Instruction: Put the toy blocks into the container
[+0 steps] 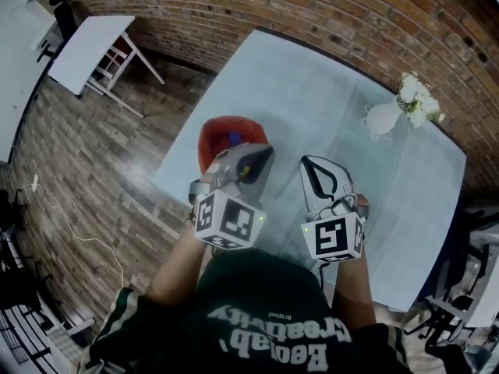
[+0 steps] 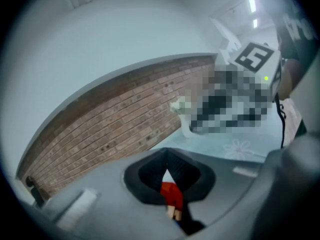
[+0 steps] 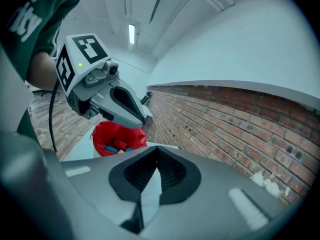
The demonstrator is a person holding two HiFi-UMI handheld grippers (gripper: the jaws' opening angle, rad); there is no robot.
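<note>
A red container (image 1: 218, 135) stands on the pale table (image 1: 312, 92) near its left edge; a blue block (image 1: 234, 139) shows inside it. In the right gripper view the container (image 3: 107, 136) holds several blue and red blocks (image 3: 120, 146). My left gripper (image 1: 265, 154) hangs over the container's near rim with its jaws shut and nothing in them. In its own view (image 2: 167, 159) red and a tan block (image 2: 175, 211) show through the slit below the tips. My right gripper (image 1: 308, 162) hovers beside it over bare table, shut and empty (image 3: 157, 151).
A white vase (image 1: 383, 118) with white flowers (image 1: 417, 100) stands at the table's far right. A brick wall (image 1: 327, 14) runs behind the table. A white folding table (image 1: 90, 49) stands on the wooden floor at the far left. A cable (image 1: 70, 224) lies on the floor.
</note>
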